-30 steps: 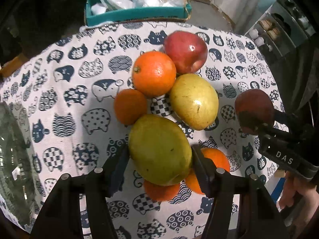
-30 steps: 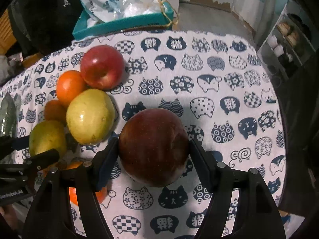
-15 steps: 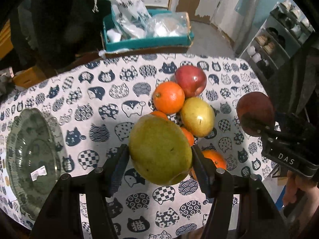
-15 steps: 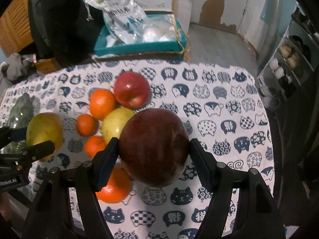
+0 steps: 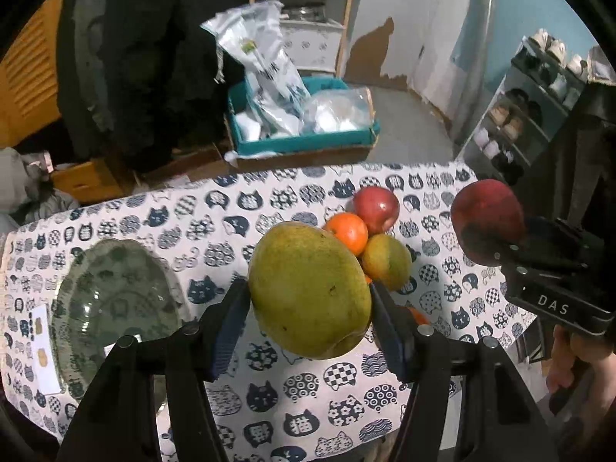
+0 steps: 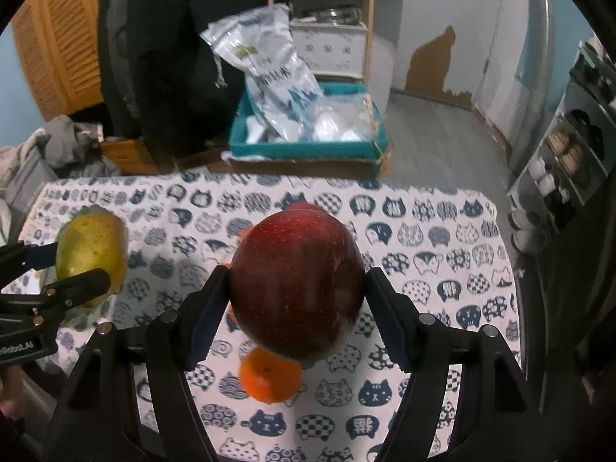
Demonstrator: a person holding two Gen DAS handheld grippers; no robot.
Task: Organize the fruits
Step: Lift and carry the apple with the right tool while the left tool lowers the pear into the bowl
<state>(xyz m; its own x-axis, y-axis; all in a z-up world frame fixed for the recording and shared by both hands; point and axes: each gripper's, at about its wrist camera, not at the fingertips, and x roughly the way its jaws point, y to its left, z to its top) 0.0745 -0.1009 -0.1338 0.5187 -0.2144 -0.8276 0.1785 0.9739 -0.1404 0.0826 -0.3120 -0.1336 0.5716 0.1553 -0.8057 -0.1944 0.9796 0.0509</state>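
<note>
Left tool clamped on green-yellow mango, held in mid-frame above the tabletop; right tool clamped on dark red apple, likewise lifted at frame centre. Glass bowl at lower left of the left view, probably the target. Best to carry the mango leftward over the bowl, lower until nearly touching the glass, then release gently. Keep the apple clear of the remaining pile right of centre.
</note>
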